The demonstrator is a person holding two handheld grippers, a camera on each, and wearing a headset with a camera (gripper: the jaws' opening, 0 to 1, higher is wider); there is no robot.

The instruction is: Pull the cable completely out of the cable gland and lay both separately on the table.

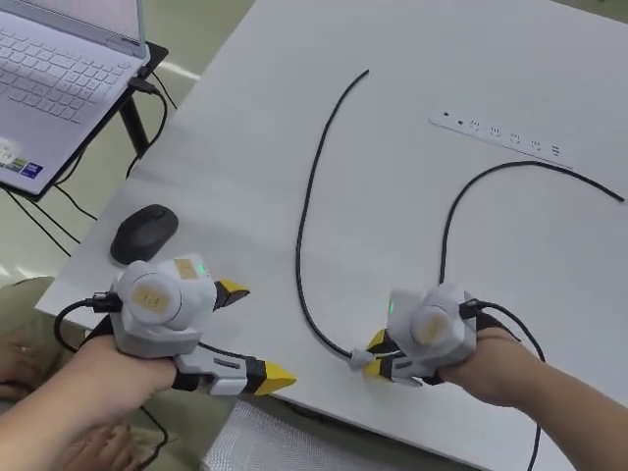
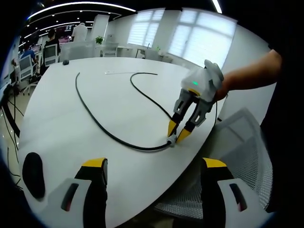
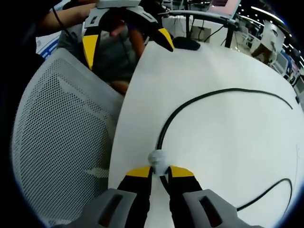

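Cable gland (image 3: 158, 161) just past the right gripper (image 3: 161, 172) — pinched on the cable (image 3: 213, 95); left gripper (image 1: 257, 333) (gaping wide) should seize the gland squarely.

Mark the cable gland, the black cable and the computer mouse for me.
Small light grey cable gland (image 3: 159, 159): right gripper view, on its round body.
Long thin black cable (image 1: 299, 226): head view, mid-length of its curve.
Dark grey computer mouse (image 1: 144, 234): head view, top of its shell.

A white tabletop (image 1: 442, 59) stands in a bright open office. Large blinded windows (image 2: 199, 40) line the far wall, a curved ceiling light strip (image 2: 80, 4) glows overhead, and a grey mesh chair (image 3: 61, 142) sits at the tabletop's edge.
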